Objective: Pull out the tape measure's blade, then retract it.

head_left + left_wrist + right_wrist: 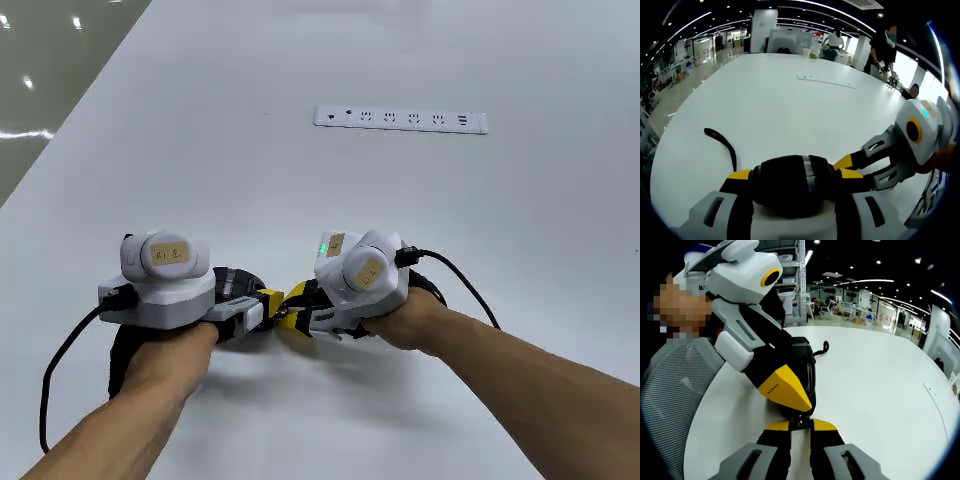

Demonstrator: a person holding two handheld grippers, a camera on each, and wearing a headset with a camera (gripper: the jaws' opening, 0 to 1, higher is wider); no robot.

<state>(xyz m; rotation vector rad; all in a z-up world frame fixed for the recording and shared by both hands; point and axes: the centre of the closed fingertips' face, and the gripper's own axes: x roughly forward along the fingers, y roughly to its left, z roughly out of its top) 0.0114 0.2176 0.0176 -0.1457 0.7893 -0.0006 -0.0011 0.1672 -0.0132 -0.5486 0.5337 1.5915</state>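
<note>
- Left gripper [791,175] clamps the black tape measure [790,192].
- Right gripper [799,428], jaws nearly together, pinches the blade tip [799,420]; pull-out seemingly starting, needing a steady outward draw.

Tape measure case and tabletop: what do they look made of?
Tape measure case: likely black plastic, possibly rubber-coated; matte with soft highlights and a moulded band across the middle. Tabletop: likely white laminate or painted board; smooth, even satin white with no grain. Core material cannot be told.

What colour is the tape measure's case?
The tape measure is black, clearest in the left gripper view.
</note>
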